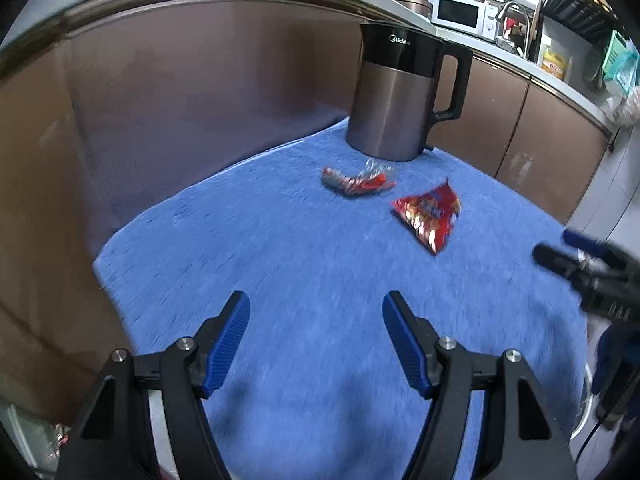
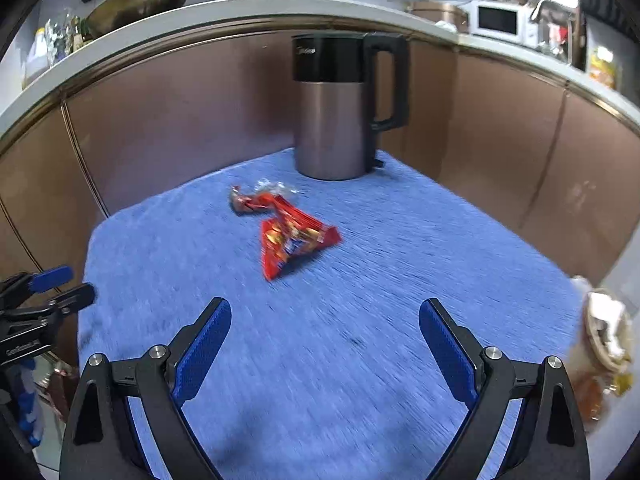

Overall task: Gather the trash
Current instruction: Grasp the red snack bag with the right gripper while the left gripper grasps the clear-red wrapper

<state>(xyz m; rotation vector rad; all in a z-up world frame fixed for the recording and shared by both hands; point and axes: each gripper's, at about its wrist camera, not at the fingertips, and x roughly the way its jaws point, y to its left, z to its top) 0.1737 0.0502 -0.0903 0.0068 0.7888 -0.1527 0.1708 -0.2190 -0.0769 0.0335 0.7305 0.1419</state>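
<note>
Both tongs (image 1: 316, 308) (image 2: 325, 316) agape, empty, over bare blue cloth (image 1: 304, 248); wrappers (image 2: 294, 242) near kettle (image 2: 340, 108), blurred.

Desk cloth (image 1: 280, 248) was blue w/ fuzzy nap. Kettle (image 1: 400, 92): black top band, brushed grey-silver body, black handle. Flat wrapper (image 1: 430, 214) red w/ yellow/white print + bit of blue. Crumpled wrapper (image 1: 352, 182) red/silver, clear foil bit. Left tool (image 1: 316, 316) and right tool (image 2: 325, 322): black frames, blue ribbed pads, silver screws. Cabinet fronts (image 2: 160, 120) brown w/ brass-colour trim. Microwave (image 1: 460, 12) white.
</note>
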